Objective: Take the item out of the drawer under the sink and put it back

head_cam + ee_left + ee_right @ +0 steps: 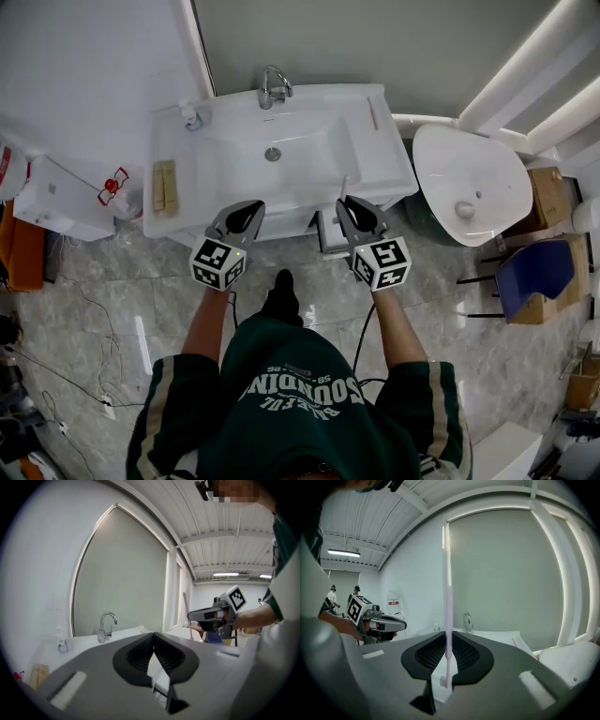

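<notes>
My right gripper (349,204) (447,641) is shut on a thin pink-and-white stick (449,606), apparently a toothbrush, which stands upright between its jaws. The same stick (343,185) (184,603) rises in front of the white sink vanity (375,169). Below the vanity's front, beside the right gripper, a white drawer (328,232) appears pulled out. The left gripper (247,212) (153,637) hovers at the vanity's front edge left of the drawer, its jaws together with nothing in them. Each gripper shows in the other's view: the right gripper (206,615), the left gripper (393,625).
The basin holds a chrome faucet (274,86) and drain (273,154). Wooden pieces (165,186) and a small bottle (190,117) sit on the counter's left, a pink stick (373,113) on its right. A toilet (473,187) stands right, a white appliance (56,199) left.
</notes>
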`<state>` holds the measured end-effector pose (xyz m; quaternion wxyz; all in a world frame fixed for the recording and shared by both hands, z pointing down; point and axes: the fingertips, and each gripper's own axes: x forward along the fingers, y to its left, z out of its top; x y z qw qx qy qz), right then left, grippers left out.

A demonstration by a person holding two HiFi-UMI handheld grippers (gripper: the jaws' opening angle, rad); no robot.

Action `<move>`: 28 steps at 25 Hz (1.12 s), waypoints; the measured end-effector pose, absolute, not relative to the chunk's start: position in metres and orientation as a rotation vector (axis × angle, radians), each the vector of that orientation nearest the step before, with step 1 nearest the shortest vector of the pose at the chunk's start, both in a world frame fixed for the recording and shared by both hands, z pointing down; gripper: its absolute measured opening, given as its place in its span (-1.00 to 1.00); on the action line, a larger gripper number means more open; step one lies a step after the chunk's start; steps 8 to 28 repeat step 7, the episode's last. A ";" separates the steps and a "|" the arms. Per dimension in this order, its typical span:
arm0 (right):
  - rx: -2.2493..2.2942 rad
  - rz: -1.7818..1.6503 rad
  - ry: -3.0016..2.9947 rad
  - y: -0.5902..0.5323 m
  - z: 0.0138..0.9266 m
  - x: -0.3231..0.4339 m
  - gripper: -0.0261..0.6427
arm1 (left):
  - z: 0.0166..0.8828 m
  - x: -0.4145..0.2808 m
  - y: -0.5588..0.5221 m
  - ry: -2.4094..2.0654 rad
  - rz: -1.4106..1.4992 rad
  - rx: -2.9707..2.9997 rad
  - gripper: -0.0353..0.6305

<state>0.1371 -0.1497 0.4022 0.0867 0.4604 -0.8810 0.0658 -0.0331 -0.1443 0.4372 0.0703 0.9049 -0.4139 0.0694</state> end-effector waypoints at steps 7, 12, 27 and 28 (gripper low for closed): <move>1.374 0.191 -2.636 -0.153 0.403 0.141 -0.78 | 0.441 -0.029 -0.148 -1.245 0.214 2.720 -0.74; 1.374 0.191 -2.636 -0.153 0.403 0.141 -0.78 | 0.441 -0.029 -0.148 -1.245 0.214 2.720 -0.74; 1.374 0.191 -2.636 -0.153 0.403 0.141 -0.78 | 0.441 -0.029 -0.148 -1.245 0.214 2.720 -0.74; 1.374 0.191 -2.636 -0.153 0.403 0.141 -0.78 | 0.441 -0.029 -0.148 -1.245 0.214 2.720 -0.74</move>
